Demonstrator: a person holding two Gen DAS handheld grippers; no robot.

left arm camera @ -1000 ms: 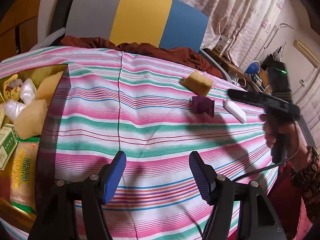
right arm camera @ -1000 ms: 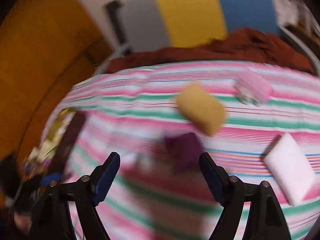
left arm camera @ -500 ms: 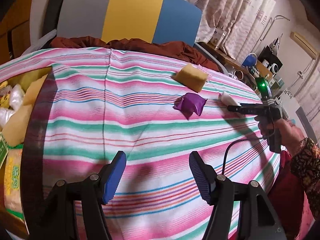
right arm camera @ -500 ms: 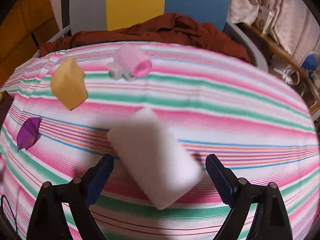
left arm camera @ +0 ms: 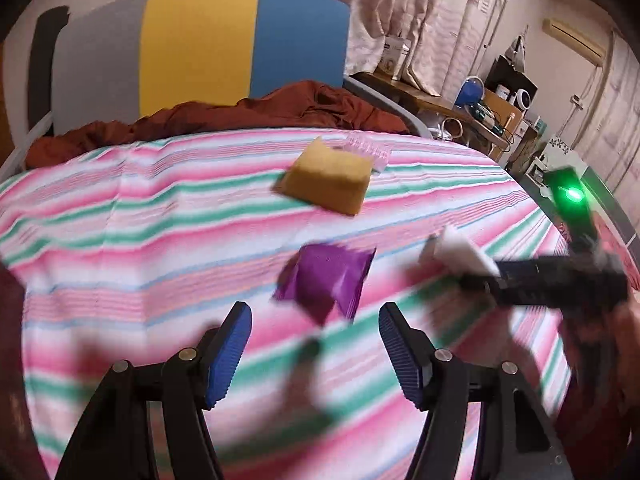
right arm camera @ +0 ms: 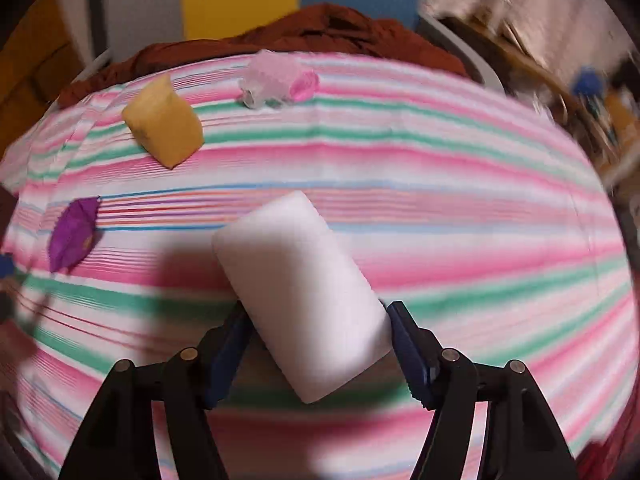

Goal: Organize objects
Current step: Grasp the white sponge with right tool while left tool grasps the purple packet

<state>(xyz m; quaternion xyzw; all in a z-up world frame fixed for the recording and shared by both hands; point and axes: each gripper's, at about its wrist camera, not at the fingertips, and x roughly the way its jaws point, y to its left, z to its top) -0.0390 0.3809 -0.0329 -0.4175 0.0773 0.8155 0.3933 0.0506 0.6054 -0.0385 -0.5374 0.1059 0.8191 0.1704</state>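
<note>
A white sponge block (right arm camera: 296,280) lies on the striped tablecloth (right arm camera: 440,208), slanted between the fingers of my right gripper (right arm camera: 316,312). Its jaws are closing, and both blue pads touch the block's long sides. In the left wrist view that gripper (left arm camera: 472,276) reaches in from the right over the same block (left arm camera: 460,250). My left gripper (left arm camera: 314,320) hovers just short of a purple packet (left arm camera: 326,280), its jaws opening with nothing between them. Farther back lie a yellow sponge (left arm camera: 330,184) and a pink roll (left arm camera: 366,148).
A rust-brown cloth (left arm camera: 240,116) is bunched along the table's far edge. Behind it stands a grey, yellow and blue chair back (left arm camera: 200,40). A cluttered shelf (left arm camera: 480,108) runs along the right, and a person's hand (left arm camera: 624,340) holds the right gripper.
My left gripper slid right; the box of goods at the left left its view and the purple packet came close. My right gripper swung from the packet to the white block, sank, and narrowed onto it.
</note>
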